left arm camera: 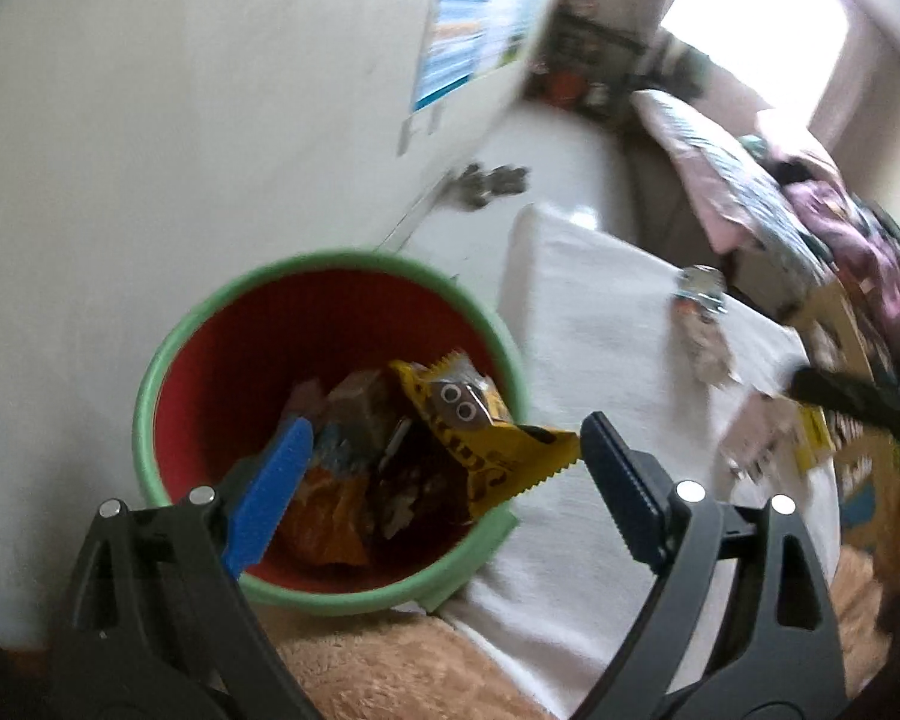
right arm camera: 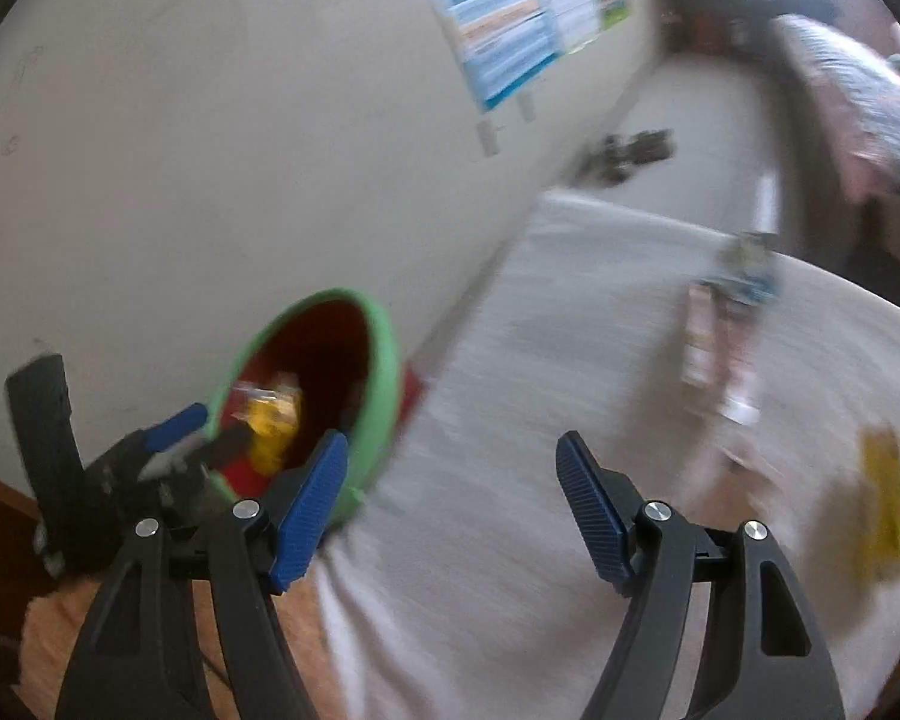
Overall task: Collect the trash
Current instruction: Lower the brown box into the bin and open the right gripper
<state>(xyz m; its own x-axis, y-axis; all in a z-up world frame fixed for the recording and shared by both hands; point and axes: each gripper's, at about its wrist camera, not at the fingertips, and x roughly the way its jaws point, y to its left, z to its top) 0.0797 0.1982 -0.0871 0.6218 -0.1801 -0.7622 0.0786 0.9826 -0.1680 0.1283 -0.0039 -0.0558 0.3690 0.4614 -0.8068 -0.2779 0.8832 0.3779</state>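
A red bin with a green rim [left arm camera: 150,372] stands against the wall and holds several wrappers. A yellow wrapper with cartoon eyes [left arm camera: 480,438] lies over its near rim. My left gripper [left arm camera: 444,480] hovers open above the bin, and its pads press on nothing. It also shows in the right wrist view, where the left gripper [right arm camera: 210,435] is at the bin [right arm camera: 384,360]. My right gripper [right arm camera: 453,504] is open and empty over a white cloth [right arm camera: 510,360]. On the cloth lie a yellow wrapper [right arm camera: 885,492], a pale wrapper [right arm camera: 714,354] and a blue one [right arm camera: 750,276].
A pale wall [left arm camera: 150,120] with a poster [right arm camera: 510,30] runs along the left. Small dark items [left arm camera: 492,180] sit by its base. A tan fluffy blanket [left arm camera: 390,672] lies under the cloth. Piled fabrics [left arm camera: 780,198] fill the far right.
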